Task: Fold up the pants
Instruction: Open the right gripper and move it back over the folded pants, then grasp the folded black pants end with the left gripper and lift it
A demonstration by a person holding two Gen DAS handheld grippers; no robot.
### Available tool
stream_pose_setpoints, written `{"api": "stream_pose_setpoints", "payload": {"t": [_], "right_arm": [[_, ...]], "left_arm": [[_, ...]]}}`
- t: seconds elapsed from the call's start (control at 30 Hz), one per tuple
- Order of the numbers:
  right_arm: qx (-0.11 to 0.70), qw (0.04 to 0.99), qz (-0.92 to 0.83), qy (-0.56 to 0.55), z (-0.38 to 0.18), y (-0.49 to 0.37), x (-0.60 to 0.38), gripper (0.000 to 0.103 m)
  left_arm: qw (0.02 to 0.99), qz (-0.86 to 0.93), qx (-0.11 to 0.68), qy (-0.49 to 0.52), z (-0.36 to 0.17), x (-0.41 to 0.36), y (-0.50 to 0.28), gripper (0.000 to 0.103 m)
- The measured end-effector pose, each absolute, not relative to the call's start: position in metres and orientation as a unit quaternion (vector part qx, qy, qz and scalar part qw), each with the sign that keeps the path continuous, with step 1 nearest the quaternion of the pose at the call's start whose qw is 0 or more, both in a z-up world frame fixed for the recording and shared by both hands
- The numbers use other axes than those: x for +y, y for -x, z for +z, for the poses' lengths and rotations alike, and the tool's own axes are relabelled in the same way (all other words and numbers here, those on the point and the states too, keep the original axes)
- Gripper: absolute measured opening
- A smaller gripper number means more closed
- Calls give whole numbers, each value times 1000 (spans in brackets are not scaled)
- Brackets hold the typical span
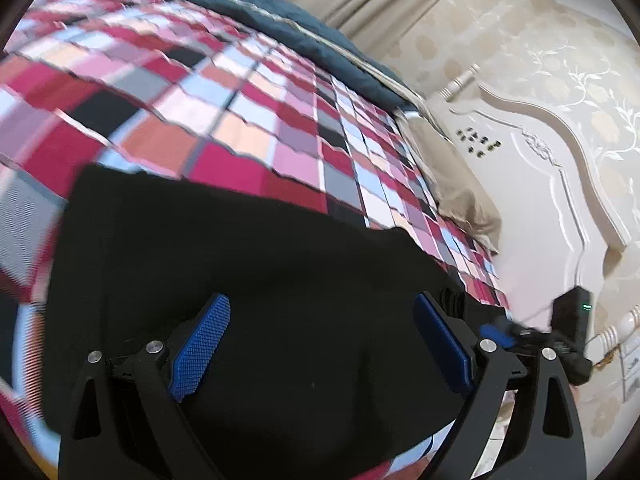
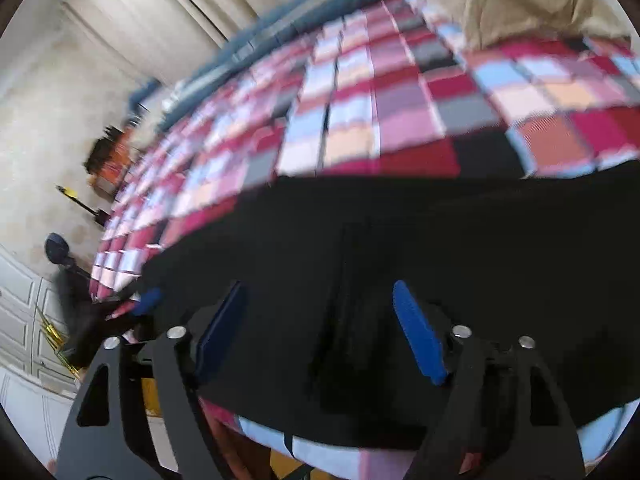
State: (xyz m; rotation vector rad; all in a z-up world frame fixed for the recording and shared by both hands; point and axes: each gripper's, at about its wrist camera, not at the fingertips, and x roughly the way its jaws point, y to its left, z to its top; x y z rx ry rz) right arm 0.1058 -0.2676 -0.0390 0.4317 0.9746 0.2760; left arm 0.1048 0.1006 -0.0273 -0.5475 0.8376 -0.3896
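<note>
black pants (image 1: pixel 248 264) are lying flat on the checkered bedspread (image 1: pixel 224 92); left hand-held gripper (image 1: pixel 320 344) and right hand-held gripper (image 2: pixel 320 332) are hovering wide open, empty, positioning for an edge grasp.

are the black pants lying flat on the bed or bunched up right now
Lying flat. The black pants spread as one smooth dark sheet across the checked bedspread, with straight edges in both views. How many layers are folded, I cannot tell.

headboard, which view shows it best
Left wrist view: the cream carved headboard fills its right side, sharp, beyond the checked bedspread and black pants. The right wrist view shows none of it.
</note>
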Motion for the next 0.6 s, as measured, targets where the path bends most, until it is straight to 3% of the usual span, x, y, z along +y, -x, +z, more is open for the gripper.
{"api": "stream_pose_setpoints", "payload": {"t": [0.17,0.33,0.43,0.6], "right_arm": [[470,854,106,-194,-63,-112,-245,93],[478,865,81,-129,-67,-113,-221,101],[481,868,65,-99,-68,-118,-211,101],[486,870,48,-64,-70,-118,-201,101]], "left_arm": [[899,-137,367,195,-5,139,-87,92],[853,-106,420,292,-44,205,-96,92],[827,-111,437,336,-65,219,-98,92],[843,-127,437,287,-58,201,-107,92]]}}
